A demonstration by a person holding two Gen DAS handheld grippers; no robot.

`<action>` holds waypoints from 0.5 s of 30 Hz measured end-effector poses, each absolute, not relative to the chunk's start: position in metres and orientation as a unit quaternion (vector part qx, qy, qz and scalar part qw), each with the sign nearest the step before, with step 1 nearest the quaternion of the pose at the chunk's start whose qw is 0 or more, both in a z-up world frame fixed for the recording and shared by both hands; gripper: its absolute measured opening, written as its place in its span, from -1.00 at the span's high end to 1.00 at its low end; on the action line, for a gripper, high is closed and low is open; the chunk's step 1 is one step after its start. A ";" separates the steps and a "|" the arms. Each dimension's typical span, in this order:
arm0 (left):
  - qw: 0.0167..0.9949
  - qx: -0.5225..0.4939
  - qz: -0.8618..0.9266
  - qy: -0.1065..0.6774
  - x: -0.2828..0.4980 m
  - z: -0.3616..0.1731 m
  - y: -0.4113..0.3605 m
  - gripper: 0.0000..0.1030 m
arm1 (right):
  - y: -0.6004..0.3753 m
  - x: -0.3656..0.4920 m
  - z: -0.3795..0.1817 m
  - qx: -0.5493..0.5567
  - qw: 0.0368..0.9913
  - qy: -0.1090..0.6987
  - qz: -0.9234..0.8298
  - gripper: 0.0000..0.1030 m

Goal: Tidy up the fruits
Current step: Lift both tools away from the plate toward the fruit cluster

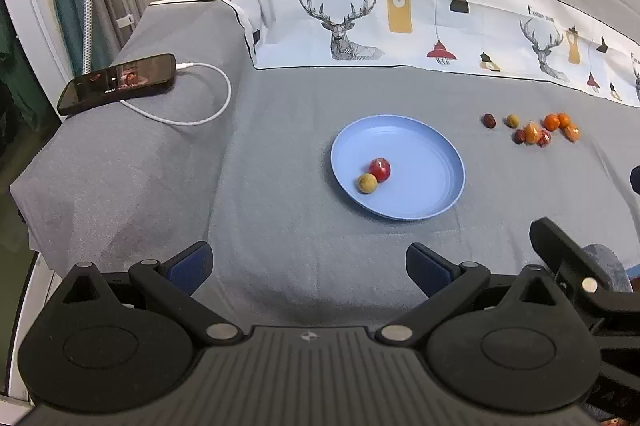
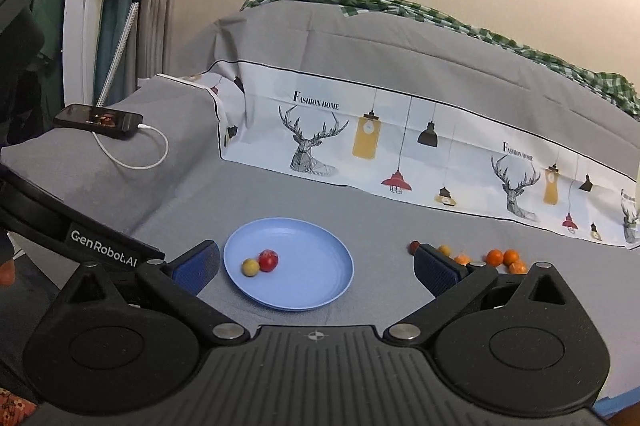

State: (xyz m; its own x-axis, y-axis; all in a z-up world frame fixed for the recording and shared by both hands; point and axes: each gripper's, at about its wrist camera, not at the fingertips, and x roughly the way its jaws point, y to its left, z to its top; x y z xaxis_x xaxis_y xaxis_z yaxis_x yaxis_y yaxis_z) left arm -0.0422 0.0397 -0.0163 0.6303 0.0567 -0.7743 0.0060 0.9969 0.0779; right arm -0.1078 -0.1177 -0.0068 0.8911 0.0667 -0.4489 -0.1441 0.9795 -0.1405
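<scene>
**Two fruits on the plate, a cluster waiting to the right**

On a grey cloth-covered surface sits a round pale-blue plastic plate [image 1: 424, 202]. It holds two small fruits touching each other near its front-left part: one shiny red round fruit [image 1: 380, 169] and one dull yellow-green round fruit [image 1: 367, 183].

Well apart from the plate, to its right, lies a loose cluster of small fruits [image 1: 534, 129] on the cloth. Counted in the left wrist view: about four or five orange ones, two dark red ones, one yellow-green one and one small bright red piece; some overlap, so the orange count is uncertain.

Both tools are held back from the plate, each empty. The left gripper [image 1: 308, 262] has its fingers spread wide, grasping nothing. The right gripper [image 2: 316, 264] is likewise spread wide and empty, with its right-hand finger partly hiding the cluster in its own view.

By judgement, sorting is early: two fruits placed, most remaining. The next move likely calls for the right gripper to travel to the cluster, straddle one fruit at its edge without nudging neighbours, and close gently, since round fruit rolls.

A black smartphone [image 1: 118, 82] with a white charging cable [image 1: 208, 106] rests on a raised part at far left.
</scene>
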 end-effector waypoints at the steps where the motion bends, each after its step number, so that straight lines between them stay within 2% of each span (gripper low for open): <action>1: 0.902 0.038 0.013 0.430 -0.043 -0.016 0.038 -0.99 | -0.118 -0.108 -0.006 -0.084 0.969 0.226 0.053 -0.99; 15: 0.901 0.058 0.010 0.431 -0.040 -0.018 0.031 -0.99 | -0.129 -0.103 -0.011 -0.047 0.968 0.241 0.046 -0.99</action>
State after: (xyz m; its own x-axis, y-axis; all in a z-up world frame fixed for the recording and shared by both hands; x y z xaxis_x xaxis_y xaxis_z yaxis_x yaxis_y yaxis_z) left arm -0.0396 0.0310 -0.0181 0.6286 0.0675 -0.7748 0.0318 0.9932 0.1123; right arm -0.1025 -0.1291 -0.0110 0.8797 0.0667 -0.4708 -0.1122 0.9913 -0.0692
